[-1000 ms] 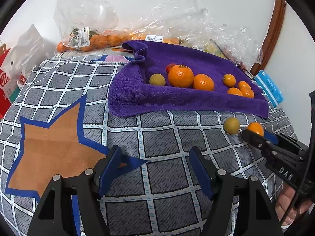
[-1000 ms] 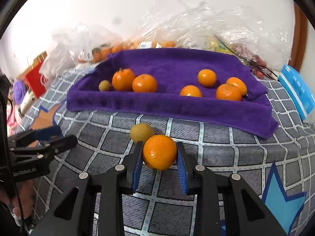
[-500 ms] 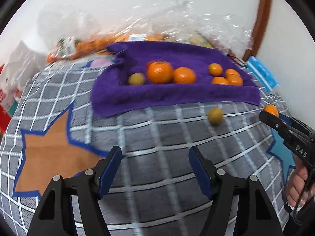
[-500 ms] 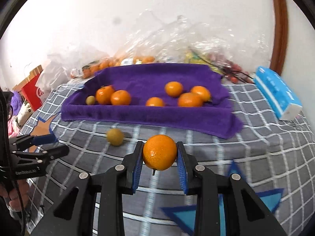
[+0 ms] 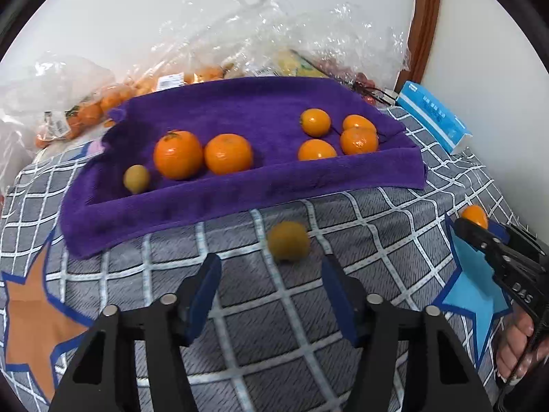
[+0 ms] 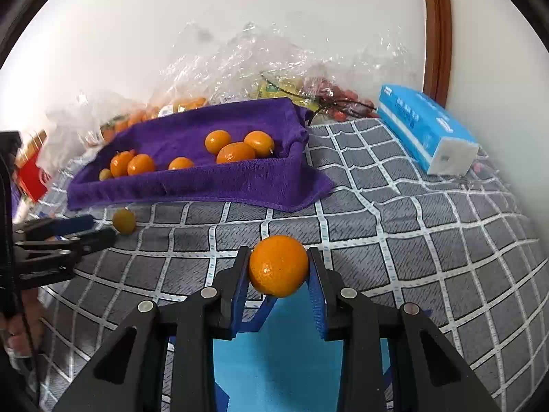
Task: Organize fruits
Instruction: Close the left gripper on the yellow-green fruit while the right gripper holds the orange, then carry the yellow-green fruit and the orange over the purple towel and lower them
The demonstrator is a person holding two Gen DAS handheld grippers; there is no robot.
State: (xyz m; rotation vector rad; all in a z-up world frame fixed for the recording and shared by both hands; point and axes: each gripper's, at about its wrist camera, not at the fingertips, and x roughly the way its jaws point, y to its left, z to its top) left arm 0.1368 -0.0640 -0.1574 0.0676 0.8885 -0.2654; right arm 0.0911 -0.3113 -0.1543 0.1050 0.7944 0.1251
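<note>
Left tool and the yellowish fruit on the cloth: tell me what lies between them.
Nothing but bare checked cloth. In the left wrist view the open left tool points at the yellowish fruit, which sits just beyond its tips with no other fruit between.

A purple towel holds bright orange mandarins and one dull yellow-green fruit. A second yellow-green fruit lies on the grey cloth, which is checked with white grid lines and printed with a brown star and a light blue star, both edged dark blue. The tissue pack is blue and white. Both grippers are black with blue pads.
</note>
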